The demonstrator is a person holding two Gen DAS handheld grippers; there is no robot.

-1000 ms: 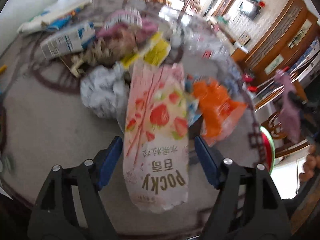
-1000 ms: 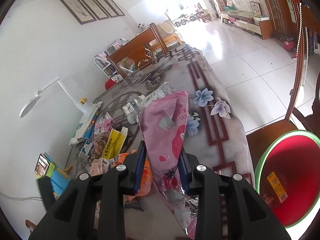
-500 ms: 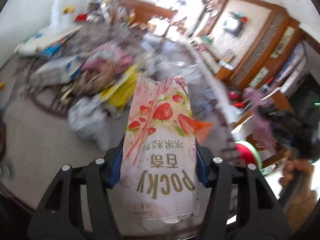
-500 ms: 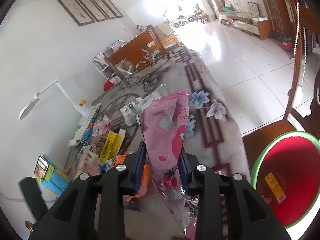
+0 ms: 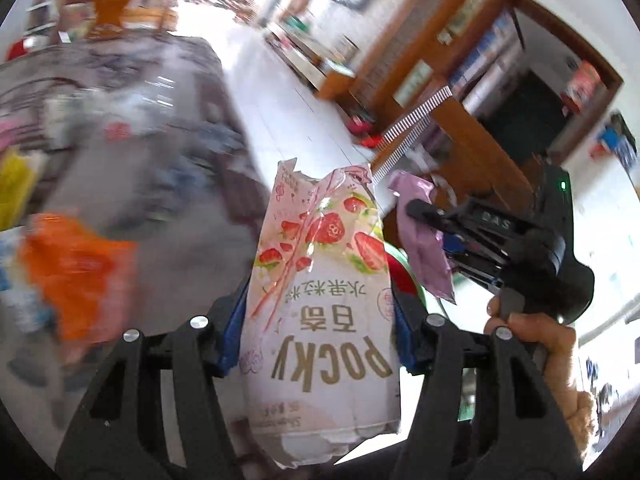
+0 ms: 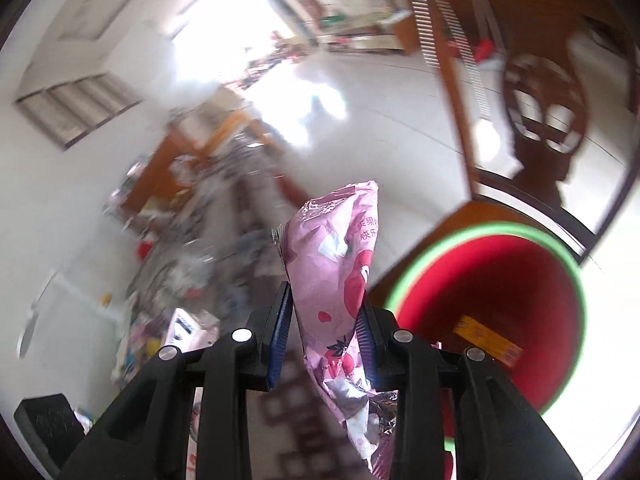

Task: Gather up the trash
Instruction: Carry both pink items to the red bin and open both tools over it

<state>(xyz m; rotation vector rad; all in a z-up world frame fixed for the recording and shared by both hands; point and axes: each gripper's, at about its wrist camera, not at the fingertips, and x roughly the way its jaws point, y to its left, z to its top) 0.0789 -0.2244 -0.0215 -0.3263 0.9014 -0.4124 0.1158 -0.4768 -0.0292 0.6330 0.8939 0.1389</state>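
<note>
Pink strawberry Pocky bag [image 5: 320,304] stands upright, clamped in the left gripper [image 5: 318,332]. Beside it, the right gripper [image 6: 324,328], level, pinches a crumpled pink wrapper [image 6: 334,276] near the red bin [image 6: 496,312].

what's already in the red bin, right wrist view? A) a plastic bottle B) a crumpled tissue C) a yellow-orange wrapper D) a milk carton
C: a flat yellow-orange wrapper lies on the floor of the red bin, beside the right gripper, which is shut on a pink bag.
</note>
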